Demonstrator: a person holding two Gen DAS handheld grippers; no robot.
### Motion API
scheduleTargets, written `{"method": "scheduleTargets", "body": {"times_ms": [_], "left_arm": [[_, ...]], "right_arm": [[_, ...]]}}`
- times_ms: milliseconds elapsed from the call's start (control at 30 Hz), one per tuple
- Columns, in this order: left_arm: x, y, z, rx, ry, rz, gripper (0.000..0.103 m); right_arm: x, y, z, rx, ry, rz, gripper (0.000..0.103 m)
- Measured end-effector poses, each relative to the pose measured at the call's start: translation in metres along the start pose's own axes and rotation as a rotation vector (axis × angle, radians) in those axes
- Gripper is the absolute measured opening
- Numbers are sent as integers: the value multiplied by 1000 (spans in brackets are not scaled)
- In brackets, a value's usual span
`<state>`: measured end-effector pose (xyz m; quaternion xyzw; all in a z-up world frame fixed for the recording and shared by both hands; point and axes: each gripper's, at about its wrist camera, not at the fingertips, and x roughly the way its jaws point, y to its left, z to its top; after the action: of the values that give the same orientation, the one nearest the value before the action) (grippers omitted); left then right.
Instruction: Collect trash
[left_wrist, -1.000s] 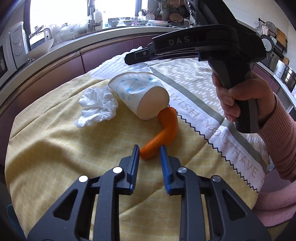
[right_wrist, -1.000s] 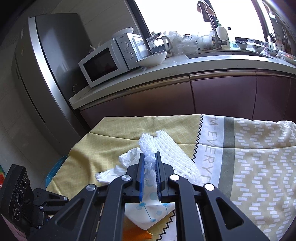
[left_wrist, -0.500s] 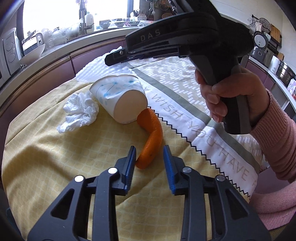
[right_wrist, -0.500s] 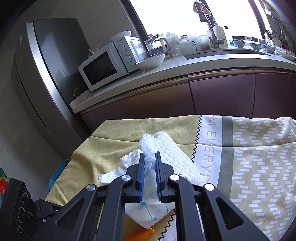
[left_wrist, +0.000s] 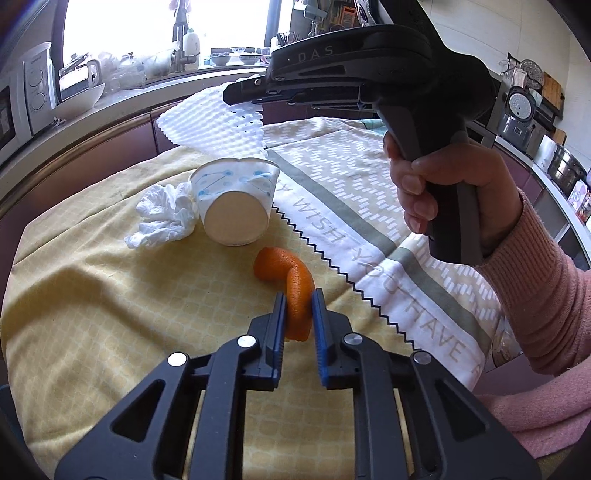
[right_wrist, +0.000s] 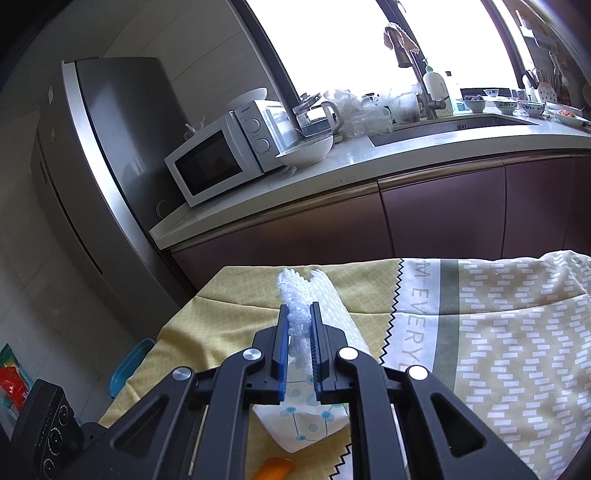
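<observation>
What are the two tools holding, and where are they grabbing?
The left tool has just closed on the near end of the orange peel. The right tool pinches one bunched edge of the white foam net.

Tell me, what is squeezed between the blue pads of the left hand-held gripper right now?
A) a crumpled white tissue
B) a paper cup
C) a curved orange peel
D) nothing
C: the left hand-held gripper has its pads closed on the curved orange peel.
</observation>
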<state>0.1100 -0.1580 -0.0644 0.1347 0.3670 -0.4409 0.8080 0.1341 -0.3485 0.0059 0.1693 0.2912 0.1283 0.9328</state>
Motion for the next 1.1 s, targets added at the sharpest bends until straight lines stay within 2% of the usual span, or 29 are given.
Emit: {"method": "scheduleTargets", "body": {"times_ms": [367,600,833,1100], "left_arm": [[-48,19,-20,-96,-75,55,14],[-80,36,-35,-162,-113,131,14],[-113,54,-56,-231,-147,206,14],[-151,75,-78,-298,-186,289,14]], "right_arm": [[-26,18,3,-1,-60,58,10],[-39,34,1,-4,-77,118,10],[-45,58,-7,-16,-71,187,9],[-38,94,-24,-40,-25,281,9]]}}
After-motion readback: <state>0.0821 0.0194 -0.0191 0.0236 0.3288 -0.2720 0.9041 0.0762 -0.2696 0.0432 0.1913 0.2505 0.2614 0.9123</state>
